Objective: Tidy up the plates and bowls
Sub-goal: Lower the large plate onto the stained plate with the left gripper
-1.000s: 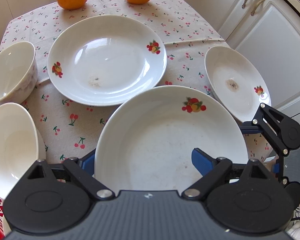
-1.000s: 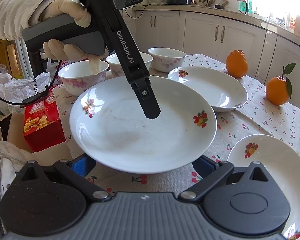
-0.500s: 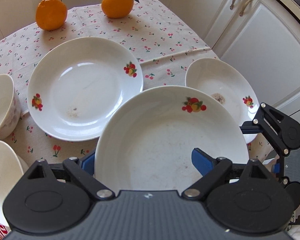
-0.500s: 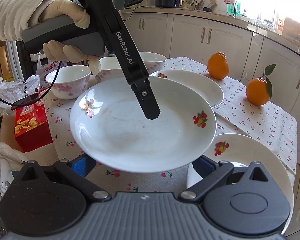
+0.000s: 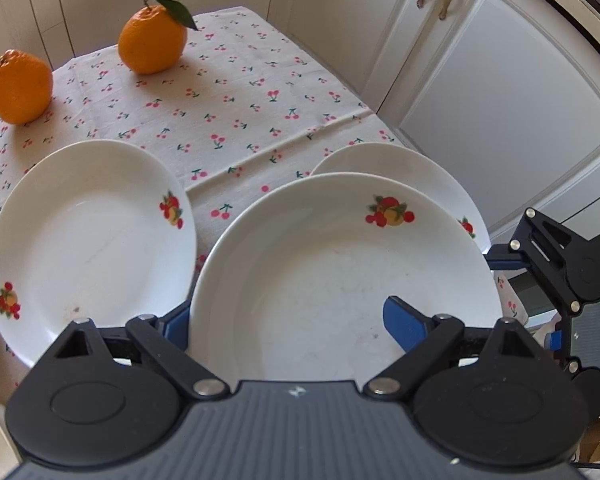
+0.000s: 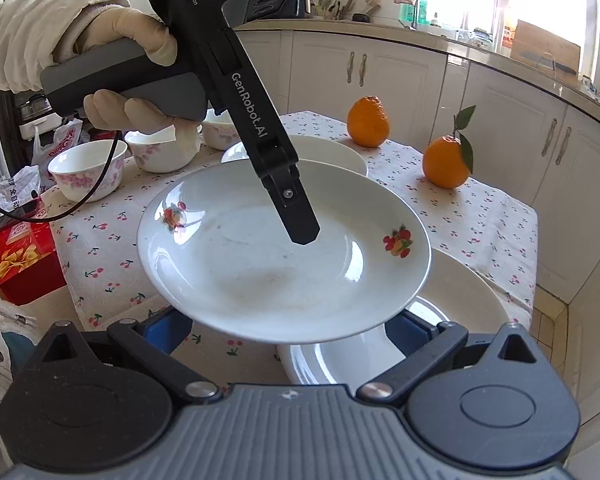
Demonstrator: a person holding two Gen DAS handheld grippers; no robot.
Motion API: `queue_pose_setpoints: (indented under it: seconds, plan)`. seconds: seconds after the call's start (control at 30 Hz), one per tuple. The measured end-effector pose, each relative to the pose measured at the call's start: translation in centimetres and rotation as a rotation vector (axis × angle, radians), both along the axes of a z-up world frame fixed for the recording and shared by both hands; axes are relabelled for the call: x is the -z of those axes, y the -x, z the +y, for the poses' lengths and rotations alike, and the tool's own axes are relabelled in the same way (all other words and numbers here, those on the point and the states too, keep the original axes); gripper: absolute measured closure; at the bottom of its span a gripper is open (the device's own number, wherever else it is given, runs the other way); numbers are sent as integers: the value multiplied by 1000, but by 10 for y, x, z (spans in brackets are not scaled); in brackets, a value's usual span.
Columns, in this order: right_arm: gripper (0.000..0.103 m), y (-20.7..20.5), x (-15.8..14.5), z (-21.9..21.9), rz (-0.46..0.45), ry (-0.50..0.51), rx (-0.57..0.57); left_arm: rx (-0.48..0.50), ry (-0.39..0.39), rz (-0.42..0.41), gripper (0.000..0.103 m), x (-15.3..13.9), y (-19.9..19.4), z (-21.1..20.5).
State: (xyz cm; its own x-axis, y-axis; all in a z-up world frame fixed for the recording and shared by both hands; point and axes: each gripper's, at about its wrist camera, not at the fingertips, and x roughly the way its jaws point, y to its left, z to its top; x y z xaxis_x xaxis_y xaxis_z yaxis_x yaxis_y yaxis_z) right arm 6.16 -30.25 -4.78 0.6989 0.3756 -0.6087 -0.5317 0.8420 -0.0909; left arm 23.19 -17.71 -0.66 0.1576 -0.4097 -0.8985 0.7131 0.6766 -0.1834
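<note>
A white plate with fruit prints (image 5: 340,272) hangs in the air, tilted. My left gripper (image 5: 288,320) is shut on it, one finger over the inside and the other beneath; the upper finger (image 6: 300,224) shows in the right wrist view. My right gripper (image 6: 286,328) stands open, its blue pads (image 6: 168,328) spread wide under the plate's near rim (image 6: 284,336). The held plate hovers over a second plate (image 6: 380,360) lying at the table's near corner. A third plate (image 5: 88,240) lies on the cloth to the left. Three bowls (image 6: 88,168) stand at the far left.
Two oranges (image 5: 152,40) (image 5: 20,88) sit at the back of the cherry-print tablecloth (image 5: 240,92). White cabinet doors (image 5: 500,92) stand close to the table's right edge. A red box (image 6: 24,256) and a plastic bag lie left of the table. A gloved hand (image 6: 132,40) holds the left gripper.
Both grippers have carried the plate to the right, from beside the bowls to above the plate at the table's corner. The bowls have slid out of the left wrist view.
</note>
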Motion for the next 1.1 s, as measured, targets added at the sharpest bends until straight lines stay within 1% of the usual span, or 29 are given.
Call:
queue_pose_setpoints:
  seconds: [0.3, 0.6, 0.7, 0.83, 0.97, 1.1]
  plan:
    - [0, 9, 4, -26, 5, -11, 82, 62, 7, 4, 9, 3, 0, -38]
    - [0, 11, 5, -45, 6, -26, 139, 92, 8, -9, 9, 7, -1, -64]
    - [0, 12, 7, -48, 10, -32, 155, 96, 8, -5, 9, 11, -2, -69]
    - [0, 13, 8, -51, 14, -42, 169, 108, 1, -19, 9, 11, -1, -73]
    - [0, 12, 9, -52, 19, -49, 170, 103, 1, -14, 9, 12, -3, -74]
    - [0, 9, 11, -53, 28, -62, 168, 101, -16, -15, 9, 14, -3, -74]
